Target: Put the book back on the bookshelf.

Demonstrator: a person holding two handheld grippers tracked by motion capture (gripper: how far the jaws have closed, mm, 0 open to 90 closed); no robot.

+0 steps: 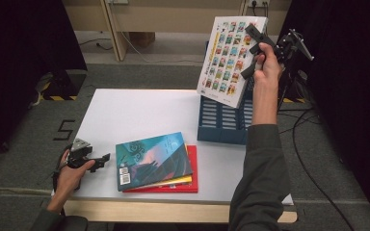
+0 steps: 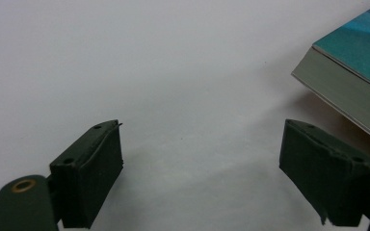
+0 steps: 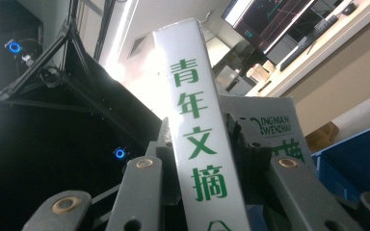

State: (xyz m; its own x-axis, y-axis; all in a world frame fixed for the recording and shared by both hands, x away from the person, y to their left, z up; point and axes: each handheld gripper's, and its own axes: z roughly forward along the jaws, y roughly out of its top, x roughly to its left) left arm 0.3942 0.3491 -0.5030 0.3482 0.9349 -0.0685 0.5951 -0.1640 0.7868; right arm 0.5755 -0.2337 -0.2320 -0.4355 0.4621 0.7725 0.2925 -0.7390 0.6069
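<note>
My right gripper [image 1: 254, 48] is raised above the blue rack [image 1: 221, 120] at the table's far right, shut on a white book [image 1: 229, 57] whose back cover shows rows of small pictures. In the right gripper view the book's white spine [image 3: 197, 139] with green characters stands between the jaws. My left gripper [image 1: 101, 161] rests open at the table's front left, just left of a stack of books topped by a teal one [image 1: 151, 159]. In the left gripper view the teal book's corner [image 2: 351, 72] lies beyond the right jaw, with bare table between the jaws.
A red book [image 1: 192, 180] and a yellow one [image 1: 183, 181] lie under the teal book. The white table [image 1: 135, 110] has bare surface across its back and left. Black curtains flank both sides; cables [image 1: 313, 159] trail on the floor at right.
</note>
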